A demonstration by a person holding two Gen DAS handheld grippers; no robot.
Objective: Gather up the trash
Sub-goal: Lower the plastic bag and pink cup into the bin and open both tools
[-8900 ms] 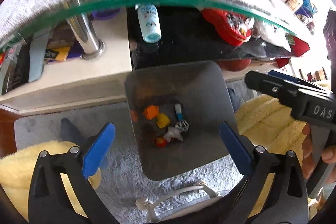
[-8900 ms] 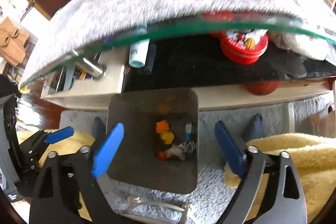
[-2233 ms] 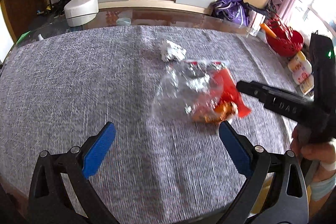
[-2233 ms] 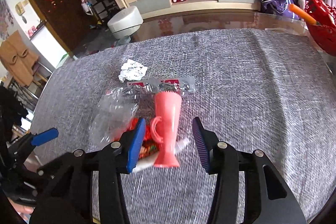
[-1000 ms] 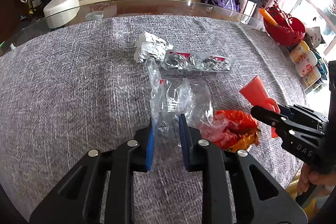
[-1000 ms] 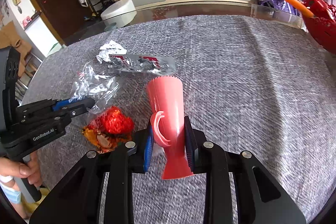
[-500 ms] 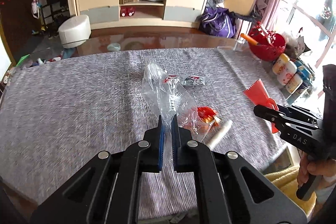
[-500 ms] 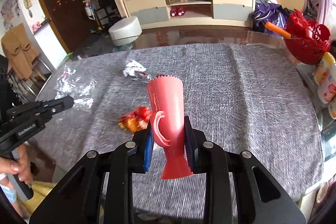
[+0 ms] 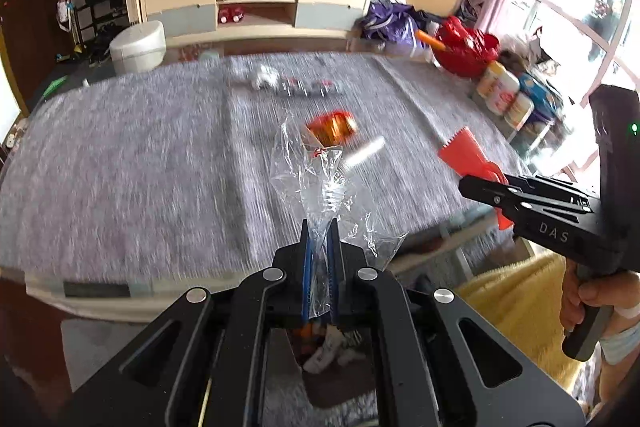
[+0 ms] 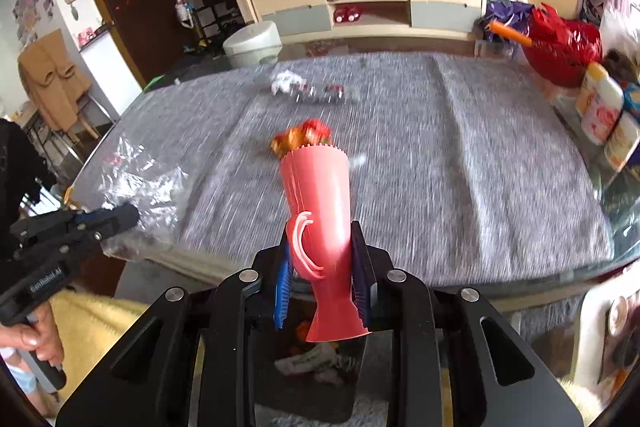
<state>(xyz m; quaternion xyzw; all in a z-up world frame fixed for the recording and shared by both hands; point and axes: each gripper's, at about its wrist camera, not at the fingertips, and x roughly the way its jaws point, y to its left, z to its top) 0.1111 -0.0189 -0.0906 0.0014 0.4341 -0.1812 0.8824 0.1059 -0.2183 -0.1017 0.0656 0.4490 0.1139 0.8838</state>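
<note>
My left gripper (image 9: 319,239) is shut on a clear plastic bag (image 9: 316,179) and holds it in the air at the table's near edge. My right gripper (image 10: 320,259) is shut on a pink plastic cup (image 10: 320,203), held upright; the cup also shows in the left wrist view (image 9: 468,155). An orange-red wrapper (image 9: 332,127) and a white stick (image 9: 364,151) lie on the grey tablecloth (image 9: 120,167). A crumpled white paper (image 10: 286,81) and a silver wrapper (image 10: 324,91) lie farther back. The dark trash bin (image 10: 320,367) sits on the floor below both grippers, with litter inside.
A red basket (image 9: 464,47) and several bottles (image 9: 504,95) stand along the table's right side. A yellow cushion (image 9: 516,303) is at the lower right. A white stool (image 9: 138,45) and a TV cabinet (image 9: 256,3) are behind the table.
Both grippers have pulled back and up from the table toward its near edge, carrying the plastic bag and the pink cup. The bin has come into view beneath them.
</note>
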